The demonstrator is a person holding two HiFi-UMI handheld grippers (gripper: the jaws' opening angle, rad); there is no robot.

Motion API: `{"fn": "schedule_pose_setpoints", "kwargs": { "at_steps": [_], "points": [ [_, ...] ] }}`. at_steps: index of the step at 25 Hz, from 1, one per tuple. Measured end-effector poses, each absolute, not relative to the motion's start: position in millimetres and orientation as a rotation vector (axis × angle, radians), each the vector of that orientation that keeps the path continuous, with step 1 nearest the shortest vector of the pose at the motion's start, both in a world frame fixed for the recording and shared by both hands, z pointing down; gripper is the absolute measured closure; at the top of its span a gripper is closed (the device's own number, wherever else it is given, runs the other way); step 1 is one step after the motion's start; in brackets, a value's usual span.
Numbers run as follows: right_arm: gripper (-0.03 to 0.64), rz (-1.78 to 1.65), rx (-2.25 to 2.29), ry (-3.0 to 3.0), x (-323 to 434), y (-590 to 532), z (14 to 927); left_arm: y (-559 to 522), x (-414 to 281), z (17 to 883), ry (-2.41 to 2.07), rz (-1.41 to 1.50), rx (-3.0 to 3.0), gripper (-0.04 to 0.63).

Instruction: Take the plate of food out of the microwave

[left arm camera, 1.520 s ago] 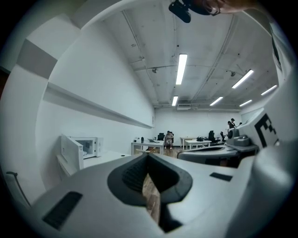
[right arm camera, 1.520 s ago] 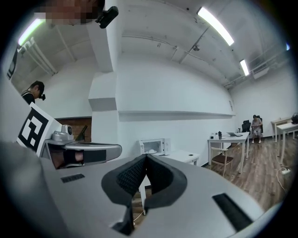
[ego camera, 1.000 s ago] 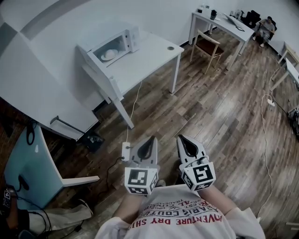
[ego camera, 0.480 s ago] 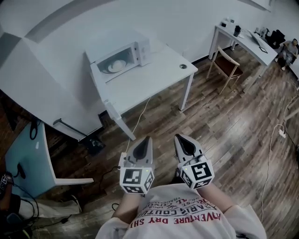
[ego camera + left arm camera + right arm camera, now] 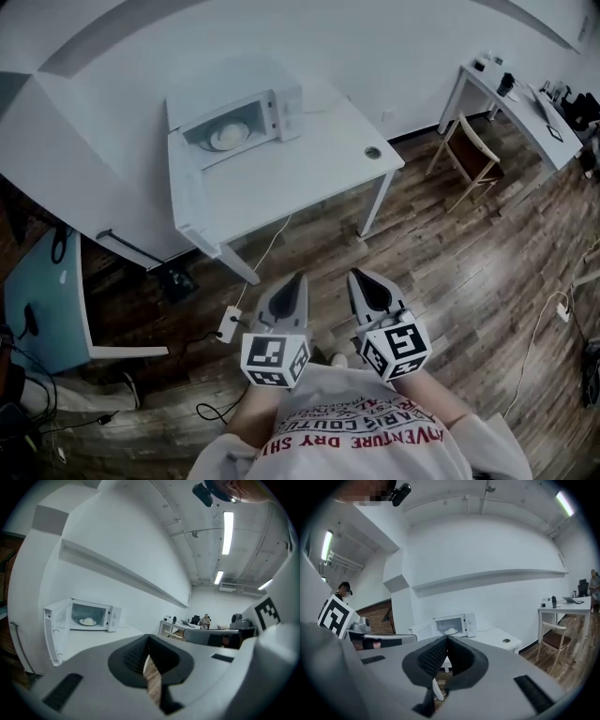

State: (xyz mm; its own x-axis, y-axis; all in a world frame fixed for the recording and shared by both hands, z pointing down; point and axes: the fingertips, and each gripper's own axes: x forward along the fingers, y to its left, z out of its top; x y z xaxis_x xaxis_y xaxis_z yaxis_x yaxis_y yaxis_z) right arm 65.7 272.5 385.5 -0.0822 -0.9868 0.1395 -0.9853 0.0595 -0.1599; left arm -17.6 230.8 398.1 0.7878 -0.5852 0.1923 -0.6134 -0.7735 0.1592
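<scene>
Microwave oven (image 5: 246,120), white, stands at the back left corner of the white tabletop (image 5: 300,164), close to the wall. Its door (image 5: 52,634) is swung fully open to the left, as the left gripper view shows, so the lit chamber is open to the room. Inside it lies the plate of food (image 5: 228,137), flat on the chamber floor and about in the middle. The plate is pale and carries a low whitish mound. What the food is cannot be told from here. Nothing else shows in the chamber. The control panel sits on the oven's right side.

A small round hole (image 5: 373,152) shows near the tabletop's right front corner. A thin cable (image 5: 269,246) hangs from the front edge down to a white power adapter (image 5: 228,325) on the wooden floor (image 5: 450,272).

Both tongs are held close to the person's chest, well apart from the tabletop and the oven. The left tongs (image 5: 297,278) have their jaws pressed together with nothing between them. The right tongs (image 5: 357,277) are likewise closed and empty. They point side by side toward the tabletop, their marker cubes nearest the body.

Farther right stand a wooden chair (image 5: 466,155) and a second white desk (image 5: 511,103) bearing small items too small to name.
</scene>
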Motion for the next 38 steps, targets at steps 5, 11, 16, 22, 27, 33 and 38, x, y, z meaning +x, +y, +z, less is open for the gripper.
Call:
{"fn": "schedule_pose_setpoints", "kwargs": {
  "at_steps": [5,11,16,22,27,33,38],
  "points": [
    [0.607,-0.331,-2.110,2.322,85,224,396,183,1,408,-0.968,0.203,2.740,0.589],
    [0.606,-0.319,-2.145,2.308,109,150,396,101,26,407,-0.939,0.174,2.742,0.589],
    [0.606,-0.287,-2.162,2.311,123,79,384,22,44,390,-0.943,0.165,2.796,0.589],
    [0.606,-0.322,-2.166,2.296,131,-5,385,-58,49,393,-0.929,0.195,2.780,0.589],
    [0.607,-0.354,-2.120,2.354,127,-66,390,-112,38,397,-1.005,0.196,2.732,0.589],
    [0.607,-0.399,-2.026,2.459,122,-123,403,-153,22,415,-1.124,0.212,2.632,0.589],
    [0.607,-0.413,-1.886,2.573,117,-167,406,-186,13,421,-1.257,0.208,2.552,0.589]
  ]
}}
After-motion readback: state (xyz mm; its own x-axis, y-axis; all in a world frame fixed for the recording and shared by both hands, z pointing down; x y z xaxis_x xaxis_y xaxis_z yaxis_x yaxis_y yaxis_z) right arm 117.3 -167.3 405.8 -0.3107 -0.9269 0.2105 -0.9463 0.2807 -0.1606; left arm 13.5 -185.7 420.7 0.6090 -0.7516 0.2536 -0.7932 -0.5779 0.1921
